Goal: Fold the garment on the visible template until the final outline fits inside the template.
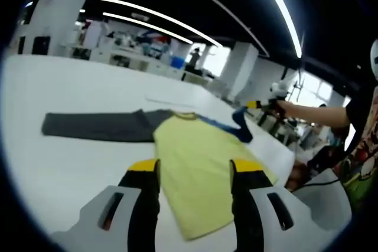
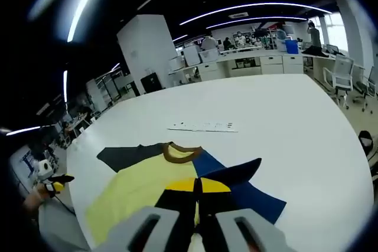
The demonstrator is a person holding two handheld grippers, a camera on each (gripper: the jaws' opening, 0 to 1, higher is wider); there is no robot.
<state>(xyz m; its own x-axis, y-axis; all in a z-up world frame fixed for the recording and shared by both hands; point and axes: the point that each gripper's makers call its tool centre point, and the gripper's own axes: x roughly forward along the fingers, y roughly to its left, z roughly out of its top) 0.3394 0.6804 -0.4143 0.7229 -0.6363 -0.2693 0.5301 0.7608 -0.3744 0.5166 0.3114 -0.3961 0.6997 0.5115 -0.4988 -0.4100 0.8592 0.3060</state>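
Yellow-tipped black jaws of the left gripper (image 1: 195, 172) stand apart low in the left gripper view, nothing between them but the yellow body of the garment (image 1: 204, 163) lying flat on the white table (image 1: 71, 87) beyond. The shirt spreads just ahead of those jaws: its hem reaches down between and below them, its brown collar points away, and one dark grey sleeve runs out flat to the left. The blue sleeve on the far side is lifted off the table, its end held up by the right gripper (image 1: 260, 105) that comes in from the right on a person's outstretched hand.

In the right gripper view, the right gripper (image 2: 198, 186) has its yellow tips pressed together, clamped on the blue sleeve of the garment (image 2: 147, 178); a dark fold of that sleeve rises just past the tips and drapes to the right. Past it lie the yellow body, the brown collar and the grey sleeve stretched left. Farther along the table (image 2: 283, 104), well apart from the shirt, lies a thin white strip (image 2: 204, 126) with small dark marks too small to read. The left gripper (image 2: 56, 184) shows at the table's left edge. Behind are desks, chairs and ceiling light strips.
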